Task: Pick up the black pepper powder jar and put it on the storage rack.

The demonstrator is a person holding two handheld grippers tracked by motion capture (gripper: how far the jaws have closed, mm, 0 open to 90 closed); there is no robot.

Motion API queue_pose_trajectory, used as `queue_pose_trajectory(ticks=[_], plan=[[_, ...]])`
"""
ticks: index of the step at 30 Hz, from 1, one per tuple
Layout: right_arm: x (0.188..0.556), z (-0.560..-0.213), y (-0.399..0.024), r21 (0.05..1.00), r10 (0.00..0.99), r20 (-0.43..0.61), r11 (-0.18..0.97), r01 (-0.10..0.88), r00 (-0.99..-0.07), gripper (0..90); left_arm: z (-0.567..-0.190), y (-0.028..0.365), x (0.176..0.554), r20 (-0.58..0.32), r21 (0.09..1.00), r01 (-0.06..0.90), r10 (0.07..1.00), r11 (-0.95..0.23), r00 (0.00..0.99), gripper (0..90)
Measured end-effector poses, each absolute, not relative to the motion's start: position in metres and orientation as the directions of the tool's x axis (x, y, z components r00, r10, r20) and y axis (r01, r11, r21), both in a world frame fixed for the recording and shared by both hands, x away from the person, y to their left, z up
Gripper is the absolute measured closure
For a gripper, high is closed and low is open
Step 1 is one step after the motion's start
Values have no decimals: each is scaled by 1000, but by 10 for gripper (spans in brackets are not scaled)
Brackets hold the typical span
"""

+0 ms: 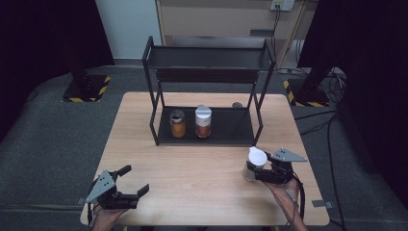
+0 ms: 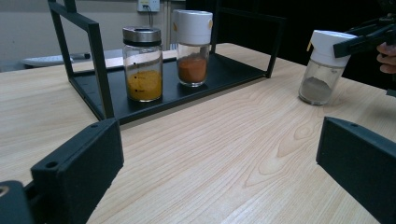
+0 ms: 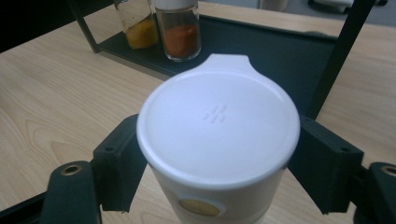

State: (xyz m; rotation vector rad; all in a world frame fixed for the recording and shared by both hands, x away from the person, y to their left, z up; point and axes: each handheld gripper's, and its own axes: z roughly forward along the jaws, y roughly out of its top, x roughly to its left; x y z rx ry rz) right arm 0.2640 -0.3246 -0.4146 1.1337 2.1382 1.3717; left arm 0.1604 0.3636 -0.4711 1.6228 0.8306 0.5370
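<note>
The right gripper [image 1: 262,169] is squeezing the white-capped jar [image 1: 254,163] standing on the table [image 1: 192,168]. The left gripper [image 1: 135,179] is sitting wide open, holding nothing.

You're working in a lab-style recording room, not a kitchen. The wooden table [image 1: 202,187] stands alone on grey carpet [image 1: 57,134], dark curtains [image 1: 43,33] hang at both sides, and stand bases with yellow-black hazard tape [image 1: 86,89] sit on the floor. Loose cables [image 1: 332,82] run to a wall socket [image 1: 282,5]. The black rack [image 1: 207,91] with spice jars [image 1: 190,122] looks staged.
</note>
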Motion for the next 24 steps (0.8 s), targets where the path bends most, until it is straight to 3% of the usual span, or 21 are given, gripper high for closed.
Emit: queue_pose_trajectory(ticks=[6,24], plan=[[256,-413,-316,885,798,59,236,401,-600,302,-471,364,160,-96,972,226,761,-68,641,0],[261,-390,-305,894,817,28,238,380,-576,307,-471,364,160,-96,972,226,763,-67,639,0]])
